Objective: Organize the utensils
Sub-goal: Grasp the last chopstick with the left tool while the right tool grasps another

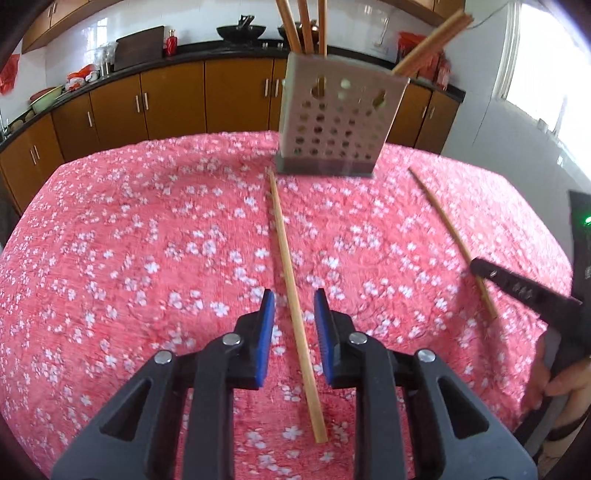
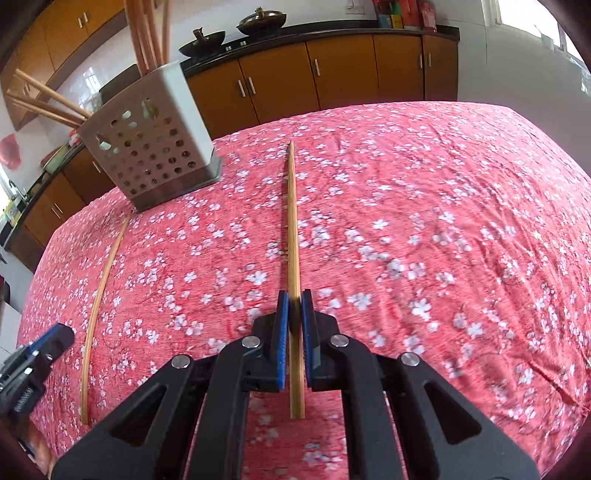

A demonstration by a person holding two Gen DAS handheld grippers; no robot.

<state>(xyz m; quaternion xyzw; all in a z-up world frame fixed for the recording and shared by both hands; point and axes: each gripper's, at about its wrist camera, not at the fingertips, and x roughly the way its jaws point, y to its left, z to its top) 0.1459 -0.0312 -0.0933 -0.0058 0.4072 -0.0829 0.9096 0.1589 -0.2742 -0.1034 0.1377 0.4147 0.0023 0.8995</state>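
Daylight floods both wrist views from a window (image 1: 546,66) at two o'clock, blown out to pure white; its glare washes the white wall tiles (image 1: 207,22) at twelve o'clock in the left view. The pink floral cloth (image 2: 424,206) is evenly and brightly lit, with only faint, soft shadows beside each chopstick (image 2: 293,221); motion blur smears the blossoms toward four o'clock in the right view, and softens the perforated holder (image 1: 332,125) in the left. Fisheye distortion bows the counter (image 1: 110,75) and table edge; dark vignetting fills every corner.
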